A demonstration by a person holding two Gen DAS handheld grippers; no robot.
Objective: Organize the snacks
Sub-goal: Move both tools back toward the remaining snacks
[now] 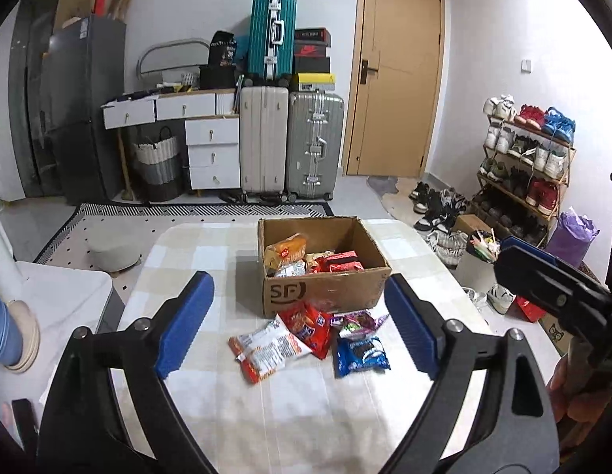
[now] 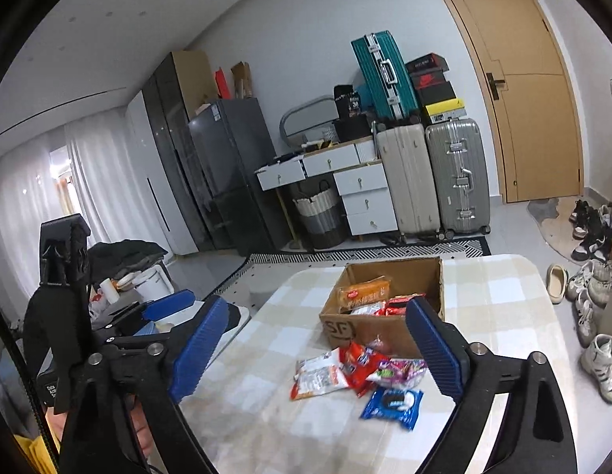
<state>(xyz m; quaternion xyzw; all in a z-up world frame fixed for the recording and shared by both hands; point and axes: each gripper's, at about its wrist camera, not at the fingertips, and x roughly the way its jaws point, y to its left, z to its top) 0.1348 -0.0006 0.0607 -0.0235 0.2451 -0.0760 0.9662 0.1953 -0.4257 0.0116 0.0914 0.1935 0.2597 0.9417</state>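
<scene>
- The left gripper [image 1: 298, 324] hangs above the near end of the table [image 1: 195, 245], jaws spread wide with nothing between them.
- The right gripper [image 2: 313, 347] is spread just as wide and empty; from the left wrist it shows at the right edge, well apart from the snacks.
- The box [image 1: 325, 288] sits mid-table, open-topped, with several snacks already inside, an orange pack [image 1: 286, 251] and a red pack [image 1: 343, 260] among them.
- Four packets lie loose on the cloth just in front of the box: a white-and-orange bag [image 1: 266, 349], a red bag [image 1: 307, 328], a purple packet [image 1: 355, 320] and a blue cookie pack [image 1: 362, 355].
- The red bag overlaps the white one and touches the box's front wall.
- The step in hand is likely picking the next loose packet.
- The blue pack looks easiest: it lies nearest and least covered.
- A good grasp would come down over its short width and pinch gently, since the film is slippery and the cookies crush.
- Lifting the red bag before the white one would avoid dragging both.
- Each packet should clear the box's front wall before release.
</scene>
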